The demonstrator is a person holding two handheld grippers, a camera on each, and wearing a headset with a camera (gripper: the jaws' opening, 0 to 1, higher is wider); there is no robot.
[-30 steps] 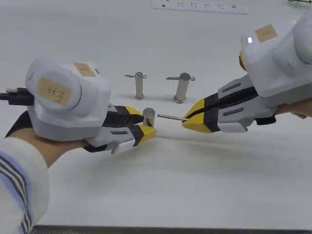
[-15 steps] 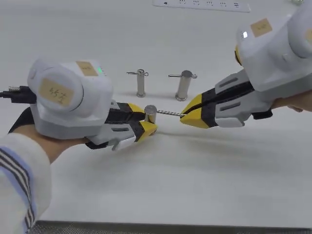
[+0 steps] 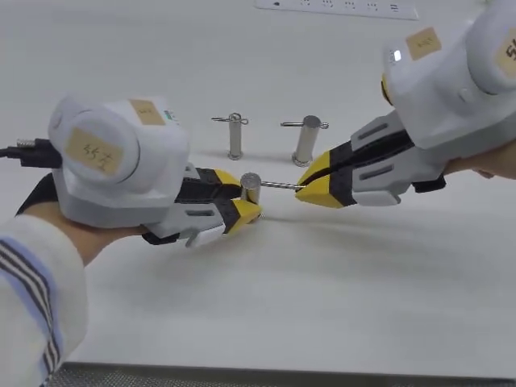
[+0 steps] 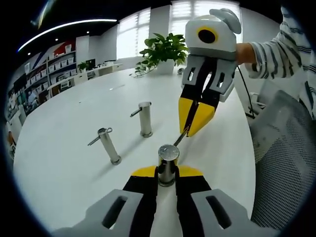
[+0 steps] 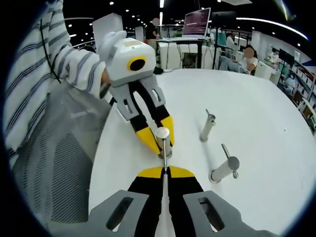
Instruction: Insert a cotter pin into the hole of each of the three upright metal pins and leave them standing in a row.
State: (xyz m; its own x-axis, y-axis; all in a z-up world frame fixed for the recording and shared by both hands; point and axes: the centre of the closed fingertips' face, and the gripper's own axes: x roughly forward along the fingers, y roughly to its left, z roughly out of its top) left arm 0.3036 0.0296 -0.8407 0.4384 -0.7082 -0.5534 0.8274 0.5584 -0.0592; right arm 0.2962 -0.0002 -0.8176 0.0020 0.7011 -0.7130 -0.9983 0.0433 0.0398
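With your left gripper clamped on the near metal pin, upright on the desk in front of the two finished pins, and your right gripper pinching the cotter pin by its outer end at that pin's head, treat this thin, light wire as probably springy and slippery.

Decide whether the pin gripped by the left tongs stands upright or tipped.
Upright: the pin stands vertically between the left tongs, its flat top facing up.

- You work under bright, even light; the white table shows only soft, faint shadows.
- Your gripper views bend strongly at the edges; windows glare white.
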